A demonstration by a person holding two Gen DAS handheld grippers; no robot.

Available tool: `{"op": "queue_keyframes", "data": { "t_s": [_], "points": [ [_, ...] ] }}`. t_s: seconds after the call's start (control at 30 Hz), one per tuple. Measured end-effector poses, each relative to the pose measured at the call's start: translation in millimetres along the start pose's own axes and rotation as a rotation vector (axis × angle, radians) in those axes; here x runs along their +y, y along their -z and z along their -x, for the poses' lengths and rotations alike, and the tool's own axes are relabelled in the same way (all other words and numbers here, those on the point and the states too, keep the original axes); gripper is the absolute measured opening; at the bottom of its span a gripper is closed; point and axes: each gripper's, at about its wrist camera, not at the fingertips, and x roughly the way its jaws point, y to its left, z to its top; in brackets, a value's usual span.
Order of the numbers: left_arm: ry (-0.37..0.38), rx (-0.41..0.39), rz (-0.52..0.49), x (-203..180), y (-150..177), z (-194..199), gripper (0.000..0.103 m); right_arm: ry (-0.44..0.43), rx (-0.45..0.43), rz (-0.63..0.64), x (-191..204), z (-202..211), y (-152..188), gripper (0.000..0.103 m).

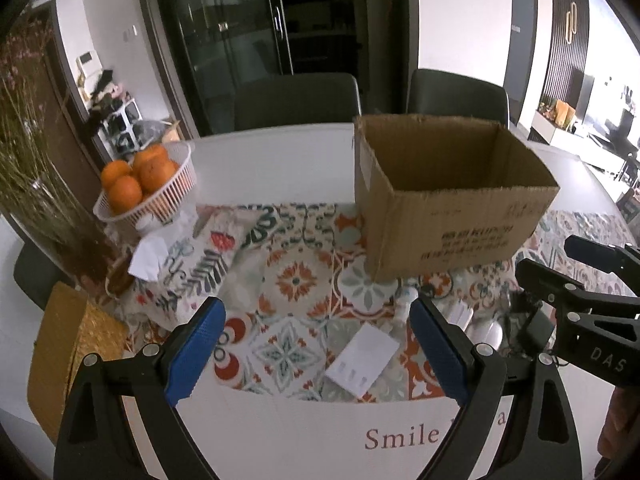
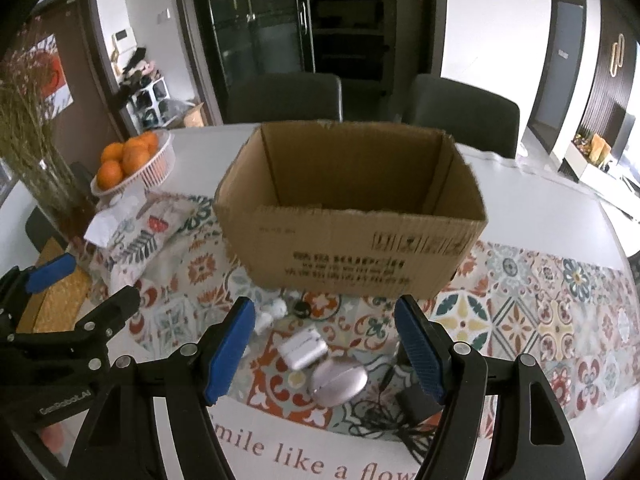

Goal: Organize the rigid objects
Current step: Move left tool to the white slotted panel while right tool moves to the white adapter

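Right wrist view: small rigid items lie on the patterned table runner (image 2: 520, 320) just in front of the open cardboard box (image 2: 352, 216), none boxed yet by the look of it. Nearest is a pale oval mouse (image 2: 339, 381), smooth rounded plastic, likely light and slippery; best pinched across its narrow sides. Touching or just beside it, a white blocky charger (image 2: 303, 347), hard flat faces, easy to grip. Black adapter with tangled cable (image 2: 414, 402) to the right: the body is stiff but the cord is floppy, so take the body. Small white bottle (image 2: 276, 309) and a black round cap-like thing (image 2: 301, 309) sit nearer the box, too small to tell more. Left wrist view shows a flat white card box (image 1: 362, 354), thin and light; grab by an edge. Right gripper (image 2: 325, 354) hovers over the mouse, jaws wide apart, holding nothing. Left gripper (image 1: 316, 354) likewise spread and empty over the card box. Box is corrugated, flaps torn off, and looks empty inside. Off to the left: white plastic basket of oranges (image 1: 182, 168), printed fabric pouch (image 1: 200, 256), dried stems in a vase (image 2: 52, 184).
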Motion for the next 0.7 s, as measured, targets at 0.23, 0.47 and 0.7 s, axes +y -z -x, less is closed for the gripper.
{"op": "queue_keyframes", "data": {
  "t_s": [0.23, 0.47, 0.7],
  "points": [
    [0.015, 0.063, -0.019, -2.3, 16.5, -15.4, 0.095, -0.014, 0.06, 0.012, 3.6, -17.5, 14.9, 0.073],
    [0.047, 0.138, -0.022, -3.9, 32.7, -33.8, 0.094, -0.044, 0.134, 0.025, 8.1, -37.6, 30.2, 0.073],
    [0.07, 0.198, -0.028, -5.0, 47.8, -51.5, 0.094, -0.046, 0.186, 0.05, 11.8, -53.3, 41.4, 0.073]
  ]
}}
